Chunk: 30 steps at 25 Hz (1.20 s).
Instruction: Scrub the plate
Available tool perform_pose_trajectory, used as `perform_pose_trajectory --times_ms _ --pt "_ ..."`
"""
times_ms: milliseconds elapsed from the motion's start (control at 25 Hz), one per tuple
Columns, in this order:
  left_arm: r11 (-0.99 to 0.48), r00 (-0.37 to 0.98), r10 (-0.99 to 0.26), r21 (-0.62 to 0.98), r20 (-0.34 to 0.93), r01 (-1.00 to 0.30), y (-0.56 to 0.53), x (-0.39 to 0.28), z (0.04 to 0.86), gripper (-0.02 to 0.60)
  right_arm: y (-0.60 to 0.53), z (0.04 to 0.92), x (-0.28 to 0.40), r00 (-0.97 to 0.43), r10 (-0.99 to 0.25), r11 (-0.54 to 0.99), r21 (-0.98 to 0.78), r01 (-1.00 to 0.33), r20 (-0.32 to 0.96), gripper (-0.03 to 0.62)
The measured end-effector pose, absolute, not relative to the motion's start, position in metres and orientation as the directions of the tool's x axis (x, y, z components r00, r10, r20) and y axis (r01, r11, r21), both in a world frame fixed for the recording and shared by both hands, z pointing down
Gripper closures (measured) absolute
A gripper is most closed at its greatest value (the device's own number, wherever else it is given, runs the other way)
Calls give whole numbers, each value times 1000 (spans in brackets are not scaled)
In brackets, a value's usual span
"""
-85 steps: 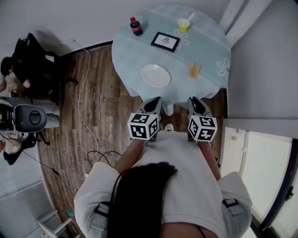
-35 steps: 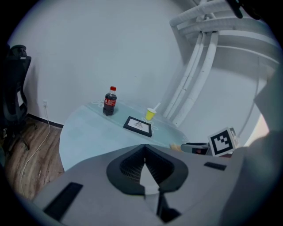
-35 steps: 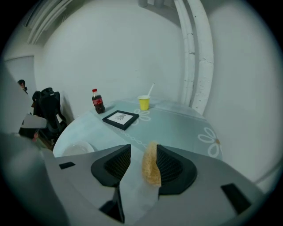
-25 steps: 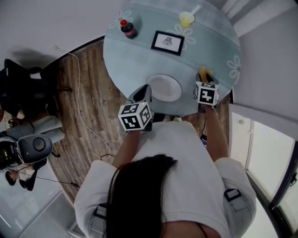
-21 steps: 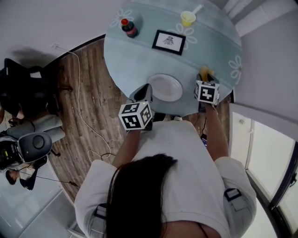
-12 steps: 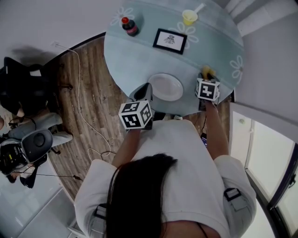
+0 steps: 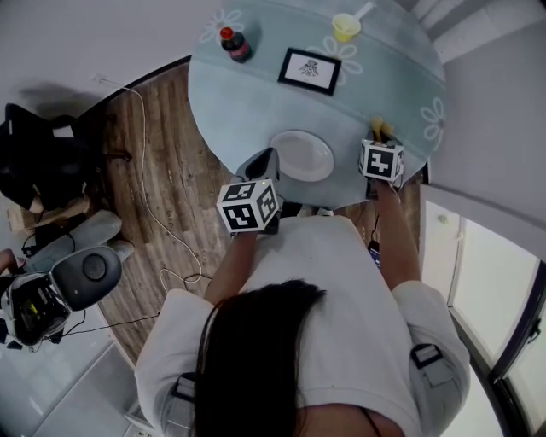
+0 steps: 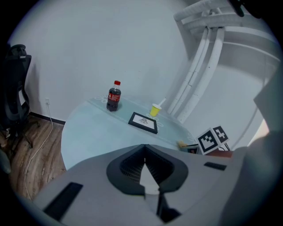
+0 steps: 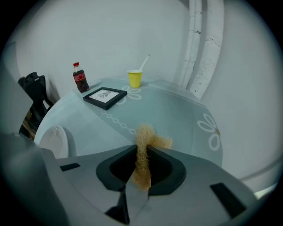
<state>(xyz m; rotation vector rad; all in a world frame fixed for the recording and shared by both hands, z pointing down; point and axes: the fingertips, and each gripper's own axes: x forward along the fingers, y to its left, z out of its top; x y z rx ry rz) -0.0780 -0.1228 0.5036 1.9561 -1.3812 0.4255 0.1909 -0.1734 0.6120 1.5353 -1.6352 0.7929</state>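
Observation:
The white plate [image 7: 301,155] lies near the front edge of the round table [image 7: 247,102]; in the right gripper view the plate [image 9: 55,140] shows at the left. My right gripper [image 9: 142,152] has just been closing and is now shut on a tan fibrous scrubber [image 9: 143,154], whose tuft sticks out past the jaws. In the head view that gripper [image 7: 379,141] is right of the plate, with the scrubber [image 7: 378,130] at its tip. My left gripper [image 7: 268,159] hangs at the plate's left rim, shut with nothing in it [image 8: 144,155].
At the table's far side stand a cola bottle [image 7: 233,44], a black-framed picture [image 7: 309,66] and a yellow cup [image 7: 345,26] with a stick in it. A white wall and pipes [image 9: 205,39] bound the right. Cables [image 7: 145,154] trail over the wooden floor at the left.
The right jaws have closed onto the scrubber. Both hands came up to the table's front edge earlier and have since hardly moved. A chair at the left has shifted.

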Motion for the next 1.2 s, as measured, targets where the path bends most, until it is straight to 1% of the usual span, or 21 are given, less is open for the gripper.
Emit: perform_pose_trajectory --times_ms 360,480,640,720,880,1000,1200 --pt "-173 373 -691 358 620 -917 -118 -84 506 572 -172 607 192 7 -554 82 62 -995 832 526" --pt "-177 372 -687 353 624 -919 -117 -86 507 572 -169 592 191 -5 -594 59 37 -998 805 526" --pt "-176 378 -689 362 618 -915 -119 -88 508 572 -170 577 183 -36 -648 90 30 -995 760 526" --pt "-181 390 -674 371 627 -911 -118 -88 512 572 -166 570 180 -43 -661 96 28 -995 749 526" --pt "-169 420 -592 403 688 -899 -112 -91 535 572 -156 559 174 -56 -678 97 13 -995 733 526" --pt "-151 418 -592 415 689 -897 -114 -95 541 572 -146 551 176 -57 -685 92 8 -996 726 526" --pt "-144 399 -594 396 699 -907 -122 -107 543 569 -129 529 175 -99 -713 9 -131 -991 694 526"
